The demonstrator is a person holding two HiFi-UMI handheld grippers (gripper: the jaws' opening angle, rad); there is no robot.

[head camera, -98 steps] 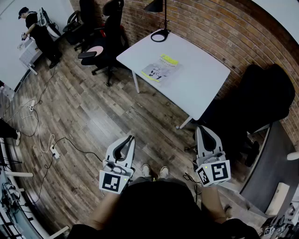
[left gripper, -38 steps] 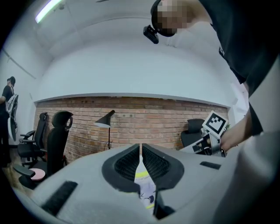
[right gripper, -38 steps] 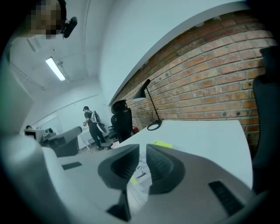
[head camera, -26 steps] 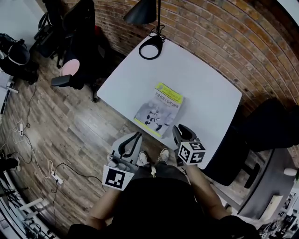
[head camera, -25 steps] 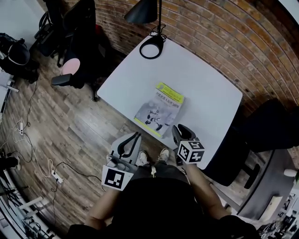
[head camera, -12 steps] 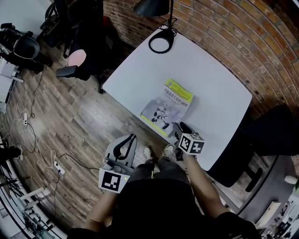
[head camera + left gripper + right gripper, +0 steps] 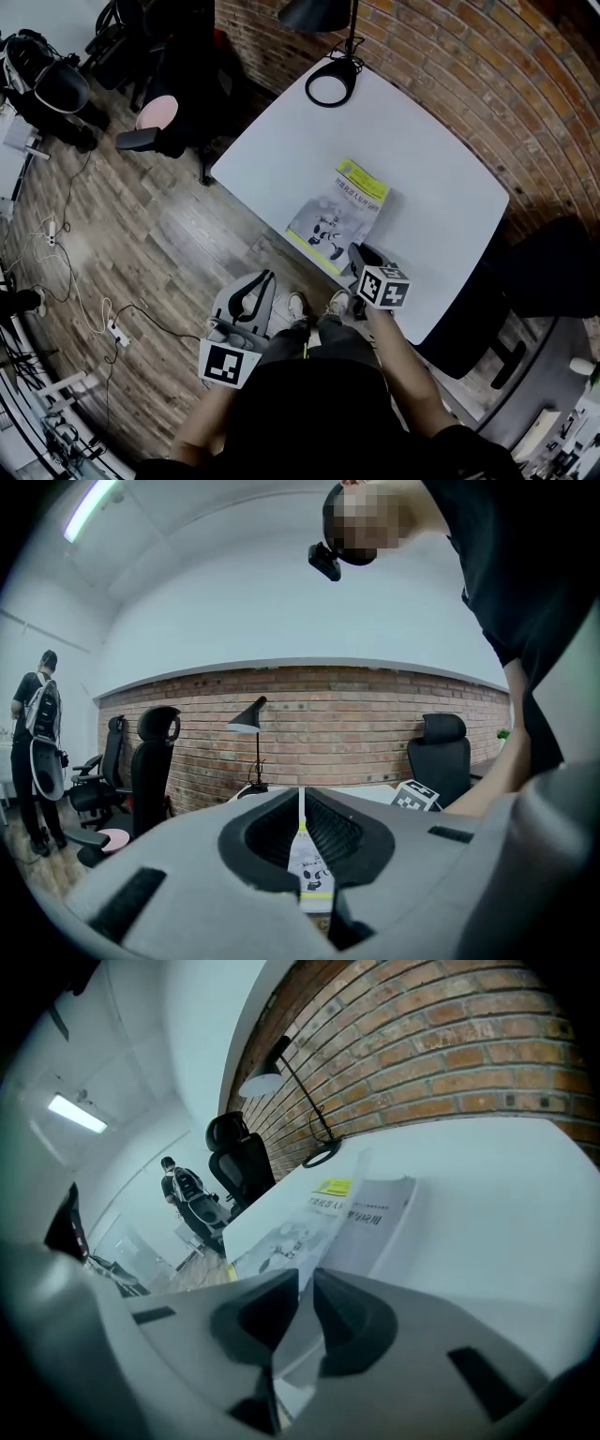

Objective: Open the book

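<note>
book [image 7: 337,214]: thin softcover, rectangular. It lies on the counter [image 7: 422,159] near the front edge, set at a slant, just ahead of the right tongs [image 7: 359,255].
cover [image 7: 300,1227]: glossy and pale, with a grey-black drawing. There is a yellow-green block at the far end and a yellow-green strip along the near end. In the right gripper view its near part stands raised off the page below.
title page [image 7: 375,1224]: plain white paper with a few lines of dark print, bared beside the raised cover.
right tongs: the jaws have just been closing and now pinch the near edge of the cover, with the sheet running between the two grey pads. Matte grey plastic with ribbed dark insets. A marker cube [image 7: 384,286] sits behind.
left tongs [image 7: 263,277]: jaws together, tips meeting, nothing held. They are off the counter, over the floor [image 7: 159,234], well apart from the book. Same grey shell, with a marker cube [image 7: 230,363].
counter: smooth white top with rounded corners, matte, on thin white legs.
lamp [image 7: 330,86]: black, with a ring-shaped base on the far corner of the counter, a thin stem and a cone shade.
wall [image 7: 469,56]: red-brown brick with pale mortar.
floor: wood-look planks, grey-brown, with cables [image 7: 94,300] trailing across.
chairs [image 7: 178,84]: black office chairs, left of the counter.
</note>
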